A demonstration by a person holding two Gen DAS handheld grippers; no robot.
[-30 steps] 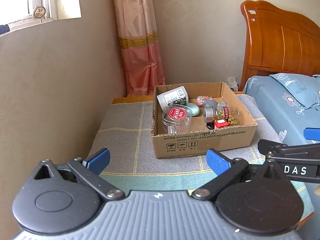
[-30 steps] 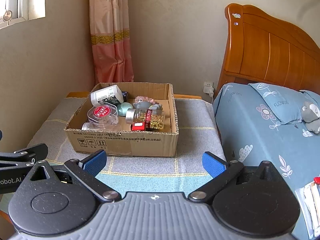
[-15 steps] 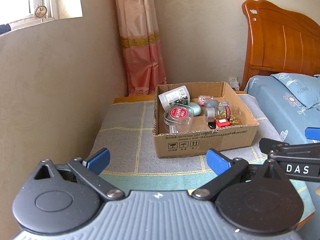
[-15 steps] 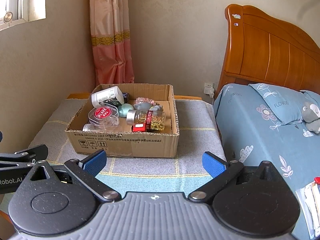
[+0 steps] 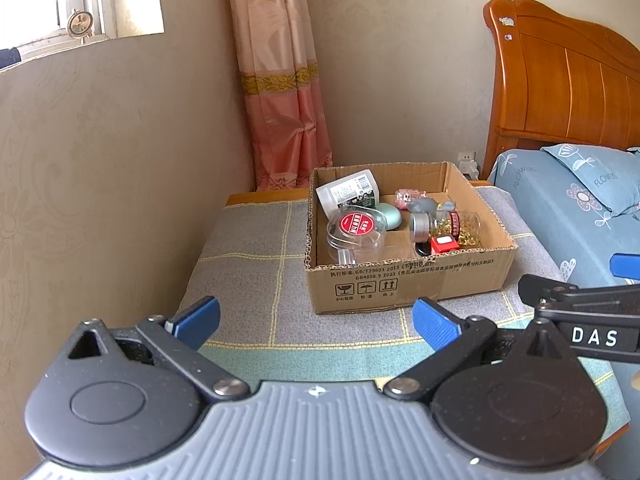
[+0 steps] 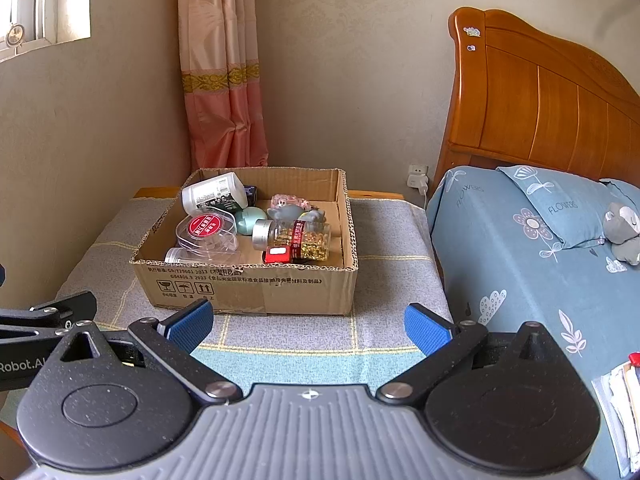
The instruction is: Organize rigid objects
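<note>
1. The cardboard box stood in the middle of the left wrist frame, on a table with a grey checked cloth. All the small rigid things lay inside it.
2. Among them were a clear round container with a red label, a white bottle lying on its side, and a jar of yellow capsules also on its side.
3. The left gripper and the right gripper were both at the bottom of their frames, fingers spread wide and holding nothing, well apart from the box.
4. This scene fitted two stages: things collected in the box already, or things waiting to be taken out and sorted. I could not decide which.
5. Compared with one second ago, the box appeared slightly nearer in both views; its contents lay the same.
</note>
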